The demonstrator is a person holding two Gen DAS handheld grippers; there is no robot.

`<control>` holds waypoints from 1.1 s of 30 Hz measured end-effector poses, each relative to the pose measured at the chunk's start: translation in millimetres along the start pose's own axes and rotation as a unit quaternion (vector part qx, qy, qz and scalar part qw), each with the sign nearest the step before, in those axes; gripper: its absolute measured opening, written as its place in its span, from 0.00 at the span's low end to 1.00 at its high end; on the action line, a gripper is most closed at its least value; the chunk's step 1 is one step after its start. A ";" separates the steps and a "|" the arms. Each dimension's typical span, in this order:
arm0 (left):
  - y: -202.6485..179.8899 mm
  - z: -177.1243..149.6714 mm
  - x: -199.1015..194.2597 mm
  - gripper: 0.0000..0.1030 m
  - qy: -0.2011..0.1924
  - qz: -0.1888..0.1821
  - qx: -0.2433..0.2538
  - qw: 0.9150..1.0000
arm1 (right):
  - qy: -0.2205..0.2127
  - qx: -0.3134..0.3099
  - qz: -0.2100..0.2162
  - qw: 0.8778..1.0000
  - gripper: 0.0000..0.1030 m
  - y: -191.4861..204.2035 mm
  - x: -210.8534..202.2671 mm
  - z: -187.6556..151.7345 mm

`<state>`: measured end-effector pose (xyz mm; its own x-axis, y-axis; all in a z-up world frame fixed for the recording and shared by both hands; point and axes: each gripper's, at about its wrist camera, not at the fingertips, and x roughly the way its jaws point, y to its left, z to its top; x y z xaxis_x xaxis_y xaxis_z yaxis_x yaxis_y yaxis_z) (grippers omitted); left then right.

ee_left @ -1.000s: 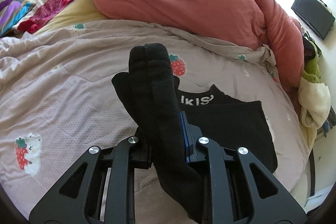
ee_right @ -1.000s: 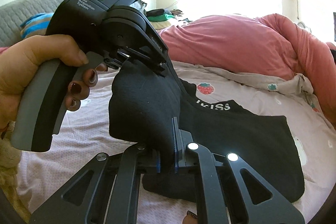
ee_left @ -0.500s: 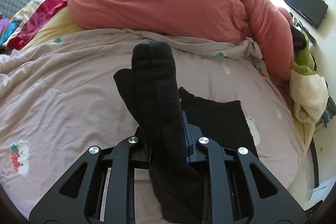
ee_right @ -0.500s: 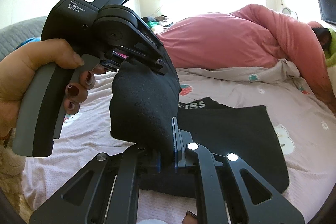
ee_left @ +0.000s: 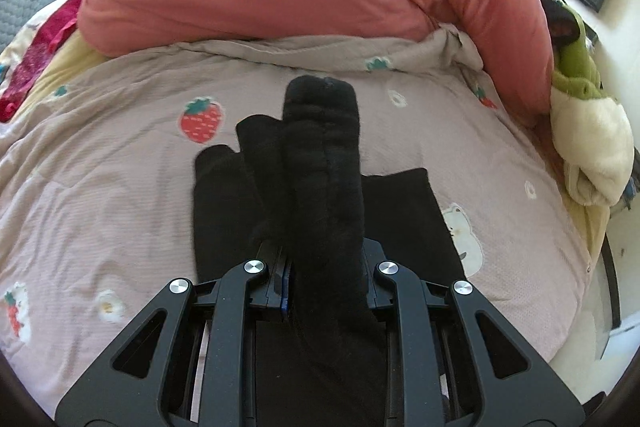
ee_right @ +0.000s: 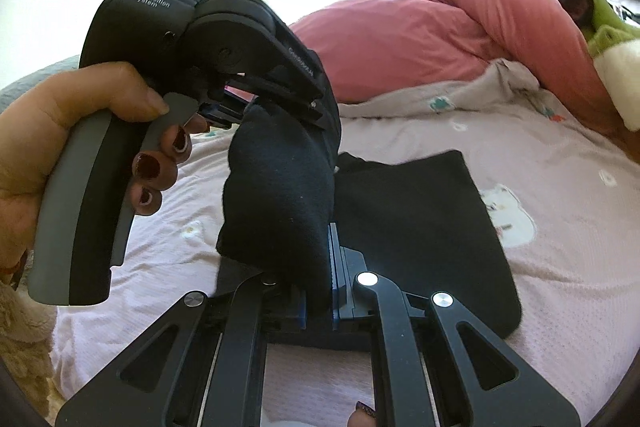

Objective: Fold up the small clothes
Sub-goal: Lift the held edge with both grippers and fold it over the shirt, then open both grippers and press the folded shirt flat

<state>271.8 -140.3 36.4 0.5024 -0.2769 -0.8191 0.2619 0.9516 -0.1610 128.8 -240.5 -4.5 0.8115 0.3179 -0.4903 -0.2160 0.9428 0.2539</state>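
The black cloth (ee_left: 320,163) sits bunched between both grippers above the bed cover (ee_left: 120,187); the left gripper (ee_left: 324,267) and right gripper (ee_right: 318,287) both pinch it tight

Both tools are matte black, built from angular linkage arms with triangular cut-outs. The left gripper (ee_left: 320,287) shows four round silver screw heads across its arms and a blue pad edge on the inner face of one finger. The right gripper (ee_right: 319,301) has blue pads (ee_right: 331,267) lining both fingers and round silver screws, two of them glinting. Seen from the right wrist, the left tool has a rounded black housing with small white lettering, "Data Acquisition System", and a curved grey-and-black pistol handle (ee_right: 86,211). The left hand (ee_right: 60,163) wears dark red nail polish.
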 end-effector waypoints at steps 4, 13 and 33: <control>-17.5 -1.7 19.6 0.14 0.013 -0.004 0.013 1.000 | 0.010 0.010 -0.006 1.000 0.06 -14.8 2.3 -7.6; -41.2 -5.2 51.2 0.21 0.033 -0.007 0.028 0.999 | 0.025 0.032 -0.001 0.999 0.07 -32.2 3.3 -17.5; 18.9 -20.5 36.6 0.66 -0.014 -0.057 -0.070 0.996 | 0.091 0.164 0.103 0.977 0.52 -93.9 -0.9 -21.7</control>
<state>278.2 -129.7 -8.0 0.4996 -0.3855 -0.7758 0.2021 0.9227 -0.3284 136.6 -327.1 -45.9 0.6523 0.5387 -0.5333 -0.1551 0.7835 0.6017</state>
